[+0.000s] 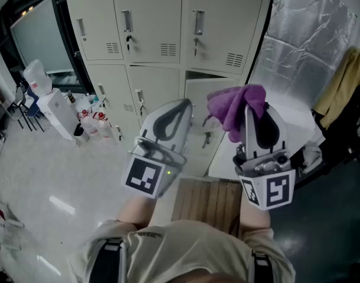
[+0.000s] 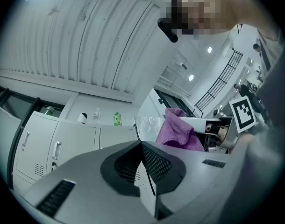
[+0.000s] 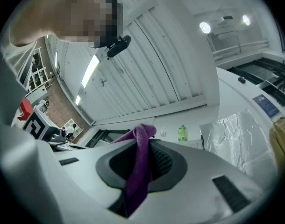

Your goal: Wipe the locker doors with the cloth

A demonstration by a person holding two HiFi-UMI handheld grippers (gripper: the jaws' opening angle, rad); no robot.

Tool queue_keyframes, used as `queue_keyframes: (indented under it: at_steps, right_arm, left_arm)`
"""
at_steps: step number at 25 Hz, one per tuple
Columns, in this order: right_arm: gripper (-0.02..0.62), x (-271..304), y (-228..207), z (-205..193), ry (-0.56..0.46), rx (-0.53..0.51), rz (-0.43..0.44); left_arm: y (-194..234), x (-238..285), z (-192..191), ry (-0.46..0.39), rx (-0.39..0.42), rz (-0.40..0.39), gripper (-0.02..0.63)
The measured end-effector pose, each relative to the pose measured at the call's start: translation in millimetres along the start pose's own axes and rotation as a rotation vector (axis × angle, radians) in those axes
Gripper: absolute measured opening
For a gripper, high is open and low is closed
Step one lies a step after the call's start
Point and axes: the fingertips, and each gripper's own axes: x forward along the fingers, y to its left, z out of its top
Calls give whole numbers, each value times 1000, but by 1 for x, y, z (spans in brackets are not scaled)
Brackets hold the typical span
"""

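The right gripper [image 1: 255, 114] is clenched on the purple cloth [image 1: 233, 106]. In its own view the fabric runs pinched between the two jaws, and a loose bunch spills past the tips. That loose end faces the lockers [image 1: 150, 22], probably so that soft cloth rather than hard jaw meets the doors. The cloth hangs in front of the lower row of lockers, apparently not yet touching a door.

The left gripper [image 1: 177, 108] is closed on nothing, its jaws pressed together. It is raised alongside, also before the lower lockers, and seems only to wait.

No writing can be read. The label of the green bottle [image 3: 181, 133] on top of the lockers is too small to read, and the marker cubes [image 1: 147, 178] carry only black-and-white patterns.
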Motion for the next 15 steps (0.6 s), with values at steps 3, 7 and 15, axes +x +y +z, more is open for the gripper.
queue_keyframes:
  at_steps: [3, 7, 15]
  right_arm:
    - [49, -2, 0, 0, 11, -1, -1]
    - [49, -5, -4, 1, 15, -5, -3]
    - [51, -17, -15, 5, -4, 15, 9]
  left_arm:
    - [-3, 0, -2, 11, -11, -6, 2]
    - [-9, 3, -3, 16, -12, -12, 2]
    - [-22, 9, -2, 9, -3, -6, 2]
